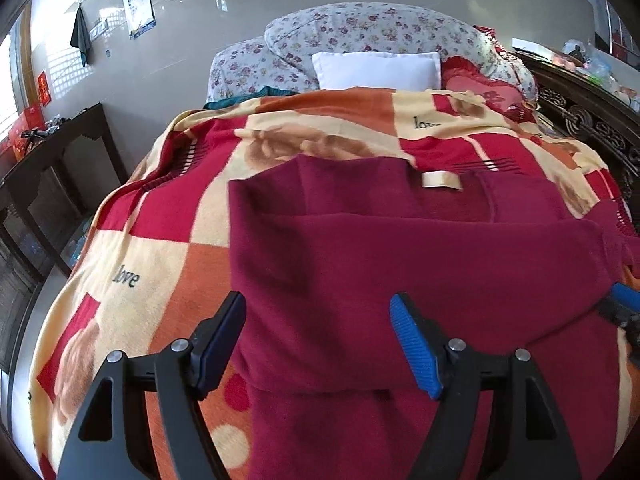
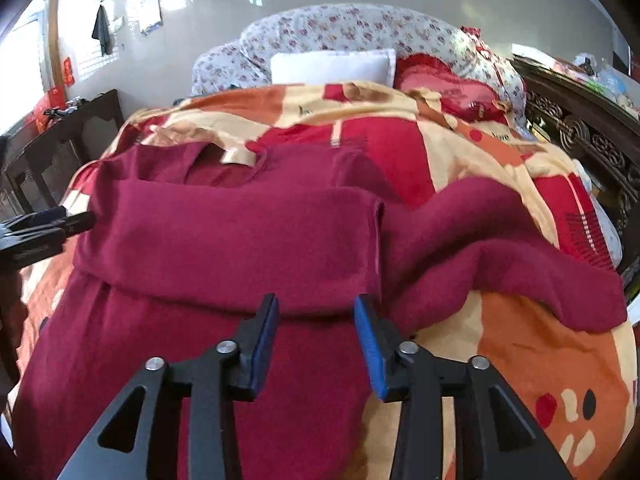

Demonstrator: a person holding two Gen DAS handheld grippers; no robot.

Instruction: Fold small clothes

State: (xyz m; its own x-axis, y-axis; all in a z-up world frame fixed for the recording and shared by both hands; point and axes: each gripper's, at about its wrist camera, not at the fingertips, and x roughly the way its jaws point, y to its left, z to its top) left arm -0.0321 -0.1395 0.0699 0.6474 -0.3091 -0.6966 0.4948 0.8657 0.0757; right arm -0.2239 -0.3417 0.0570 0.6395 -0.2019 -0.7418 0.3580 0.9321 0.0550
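Observation:
A maroon sweater lies flat on the bed, its left sleeve folded across the chest and a beige neck label showing. My left gripper is open, hovering over the sweater's lower left part, holding nothing. In the right wrist view the sweater fills the middle, and its right sleeve lies spread out to the right. My right gripper is open just above the fold's lower edge, empty. The left gripper's tip shows at the left edge.
A red, orange and cream checked blanket covers the bed. A white pillow and floral quilt lie at the far end. A dark wooden cabinet stands left, a carved headboard right.

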